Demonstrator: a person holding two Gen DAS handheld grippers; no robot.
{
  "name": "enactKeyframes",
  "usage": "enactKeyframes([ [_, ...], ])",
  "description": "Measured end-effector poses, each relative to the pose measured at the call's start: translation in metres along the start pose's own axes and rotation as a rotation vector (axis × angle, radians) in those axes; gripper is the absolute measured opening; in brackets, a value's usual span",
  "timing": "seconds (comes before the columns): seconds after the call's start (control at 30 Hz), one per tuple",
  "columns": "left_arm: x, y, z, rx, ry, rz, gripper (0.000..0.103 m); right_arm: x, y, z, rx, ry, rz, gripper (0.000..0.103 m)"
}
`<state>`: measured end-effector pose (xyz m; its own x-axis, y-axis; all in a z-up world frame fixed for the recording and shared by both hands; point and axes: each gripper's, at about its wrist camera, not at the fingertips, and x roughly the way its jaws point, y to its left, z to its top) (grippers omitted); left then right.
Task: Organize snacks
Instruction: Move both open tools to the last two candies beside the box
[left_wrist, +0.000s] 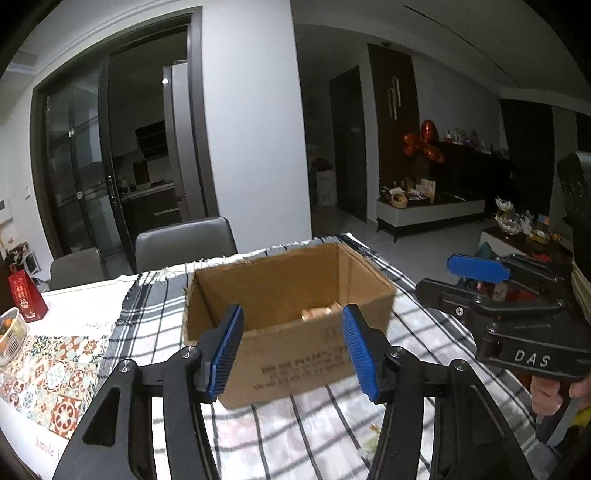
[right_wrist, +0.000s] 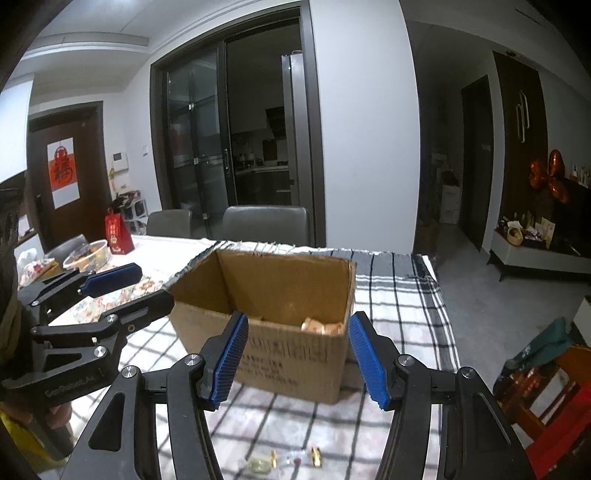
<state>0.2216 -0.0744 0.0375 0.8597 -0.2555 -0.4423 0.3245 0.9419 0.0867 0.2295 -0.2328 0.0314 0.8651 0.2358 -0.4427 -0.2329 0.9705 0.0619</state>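
Box (left_wrist: 288, 317) is seen on checked cloth (left_wrist: 317, 435), snacks (right_wrist: 321, 326) inside; left gripper (left_wrist: 291, 354) and right gripper (right_wrist: 301, 358) are held before box, both released, empty.

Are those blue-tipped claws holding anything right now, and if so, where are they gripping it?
Nothing is held. The left gripper and the right gripper both stand open and empty, in front of the cardboard box.
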Motion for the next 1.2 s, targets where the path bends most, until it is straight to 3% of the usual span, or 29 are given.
enactKeyframes([
  [0.67,0.005,-0.04,-0.086,0.121,0.14,-0.129,0.054,-0.001,0.001,-0.085,-0.115,0.153,0.035,0.058],
  [1.0,0.029,-0.057,-0.113,0.225,0.22,-0.192,0.053,0.026,0.007,-0.113,-0.29,0.272,0.103,0.058],
  [1.2,0.041,-0.063,-0.126,0.27,0.257,-0.221,0.045,0.041,0.012,-0.125,-0.435,0.303,0.133,0.057],
])
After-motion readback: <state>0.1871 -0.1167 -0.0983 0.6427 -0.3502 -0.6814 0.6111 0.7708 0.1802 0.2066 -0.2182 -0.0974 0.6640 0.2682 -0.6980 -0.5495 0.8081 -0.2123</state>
